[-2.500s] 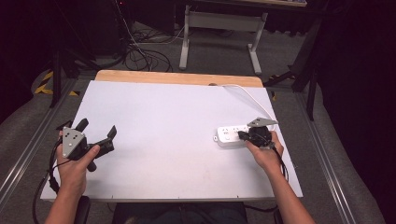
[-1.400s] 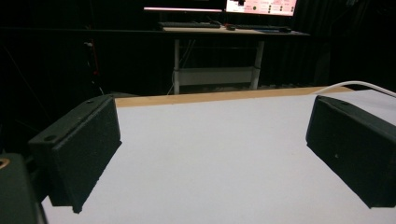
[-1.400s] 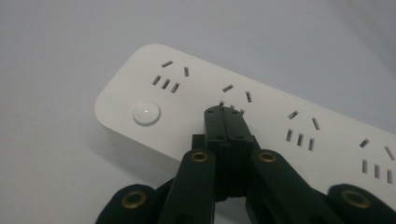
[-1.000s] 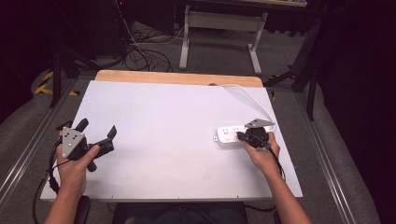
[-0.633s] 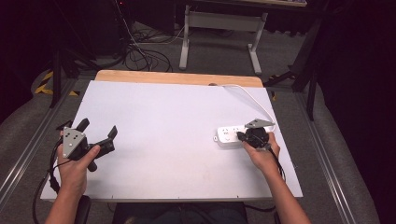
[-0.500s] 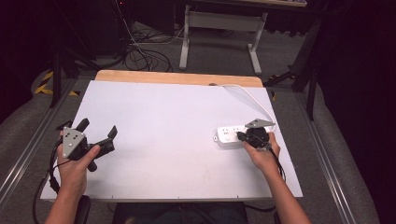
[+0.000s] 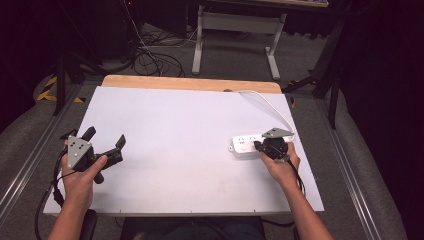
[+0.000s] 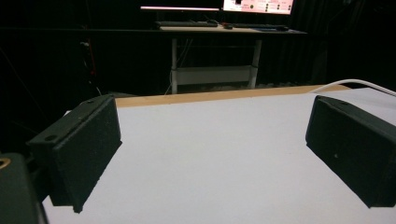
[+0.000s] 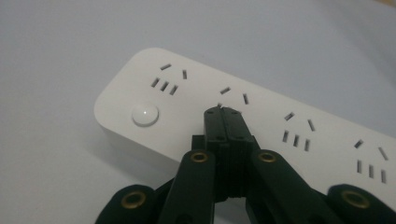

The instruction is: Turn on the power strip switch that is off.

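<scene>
Your right gripper point(image 9: 224, 112), jaws pressed together with nothing between them, hovers over the white power strip point(image 7: 245, 146) near the tabletop's point(image 7: 190, 125) right edge. The strip lies flat, its long axis running roughly along the near edge, its round button point(image 9: 144, 115) at the end toward the table's middle, its cable point(image 7: 270, 102) curving to the far edge. Your left gripper point(image 7: 102, 145), jaws wide and empty, sits by the left edge.
</scene>
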